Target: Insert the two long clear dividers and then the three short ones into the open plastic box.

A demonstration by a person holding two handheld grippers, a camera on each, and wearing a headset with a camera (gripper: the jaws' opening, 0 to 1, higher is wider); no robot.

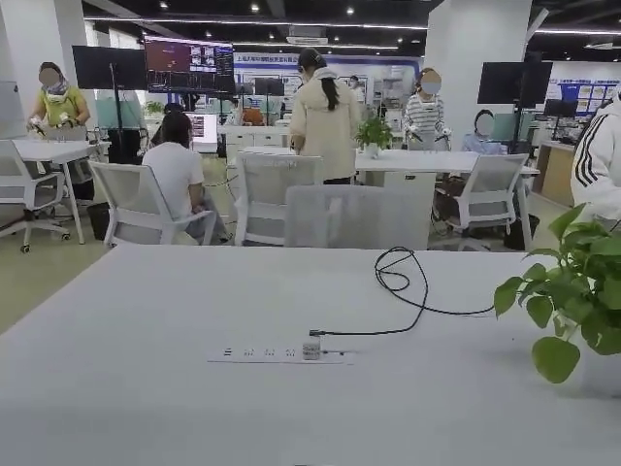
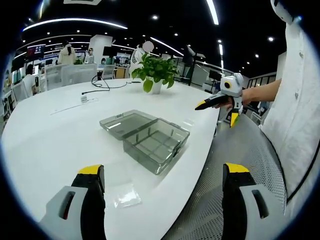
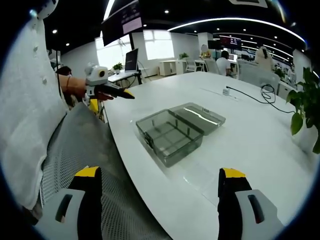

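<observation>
Holding both tools back from the counter [image 1: 146, 388] edge, we read this as the moment ahead of the first pick. The left gripper [image 2: 163, 169] has its fingers spread wide with nothing between them, and the right gripper [image 3: 160, 173] is the same, wide and empty. Each points in at the work from its own side.

The plastic box [image 2: 156, 146] sits on the counter close to the near edge, between the two grippers and apart from both. Its lid [image 2: 126, 122] lies flat on the counter on the far side, which we take to be deliberate, since it leaves the mouth free from above. Faint lines cross the box floor (ribs, slots or reflections, we cannot tell which).

What we take for the clear dividers [image 2: 125, 196] lie flat on the counter just beside the box, close to one finger of the left gripper. Clear and flat as they are, we judge that lifting an edge will be the awkward part. We cannot count them or sort long from short.

A grey mesh chair back [image 3: 90, 145] stands between the person and the counter edge, beneath both grippers, and may crowd low reaches. Farther along the counter lie a black cable [image 1: 408, 291], a socket strip [image 1: 281, 355] and a potted plant [image 1: 572, 301], all well apart from the box. Beyond them, people work at other desks.
</observation>
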